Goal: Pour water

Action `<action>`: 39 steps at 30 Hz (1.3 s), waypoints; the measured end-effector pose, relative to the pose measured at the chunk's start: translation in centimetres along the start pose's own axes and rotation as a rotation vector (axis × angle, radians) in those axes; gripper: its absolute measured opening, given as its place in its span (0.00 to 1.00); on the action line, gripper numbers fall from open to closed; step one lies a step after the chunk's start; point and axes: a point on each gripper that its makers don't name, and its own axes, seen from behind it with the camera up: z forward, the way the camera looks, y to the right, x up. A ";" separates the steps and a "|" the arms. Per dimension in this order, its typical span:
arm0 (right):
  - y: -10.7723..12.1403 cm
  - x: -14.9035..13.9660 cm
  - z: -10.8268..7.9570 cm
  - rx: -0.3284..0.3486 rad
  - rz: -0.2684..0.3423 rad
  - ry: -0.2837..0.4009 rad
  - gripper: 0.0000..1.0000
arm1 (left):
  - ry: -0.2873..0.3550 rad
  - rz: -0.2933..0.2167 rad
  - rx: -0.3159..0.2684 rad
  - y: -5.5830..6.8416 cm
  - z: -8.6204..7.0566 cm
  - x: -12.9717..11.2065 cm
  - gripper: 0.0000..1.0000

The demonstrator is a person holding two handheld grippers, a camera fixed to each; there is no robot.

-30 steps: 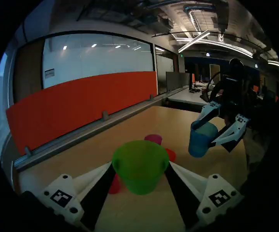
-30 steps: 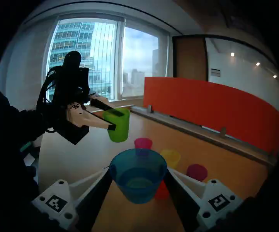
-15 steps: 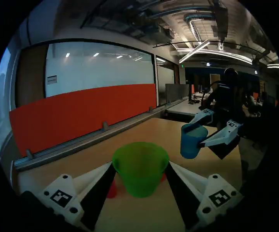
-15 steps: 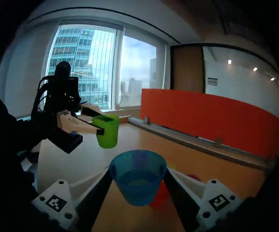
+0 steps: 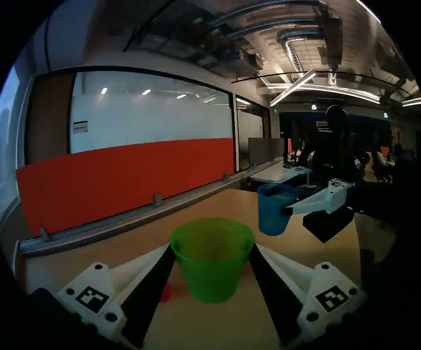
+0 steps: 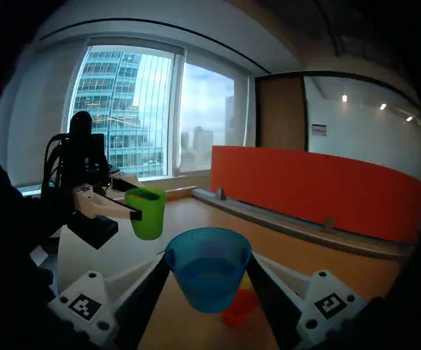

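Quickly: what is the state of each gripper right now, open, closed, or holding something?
The left gripper is closed, its jaws holding the green cup.
The right gripper is closed, its jaws holding the blue cup.

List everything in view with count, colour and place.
green cup: one, green, upright between the left claw's fingers
blue cup: one, blue, upright between the right claw's fingers
small cups: at least two, red and yellow, on the table beyond the blue cup
table: one, light wood, under both claws
partition: one, orange, along the table's far edge
left claw: one, white, shut on the green cup
right claw: one, white, shut on the blue cup
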 end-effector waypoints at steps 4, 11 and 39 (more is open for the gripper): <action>0.3 0.7 0.2 -0.002 -0.006 0.007 0.91 | 0.013 -0.012 -0.007 0.4 0.0 -0.2 0.87; 0.6 2.0 0.8 0.010 -0.001 0.019 0.91 | 0.015 -0.018 -0.016 1.0 0.1 -0.7 0.87; 0.1 8.5 3.4 0.059 -0.210 0.053 0.91 | 0.055 -0.007 -0.035 2.7 1.8 -1.1 0.87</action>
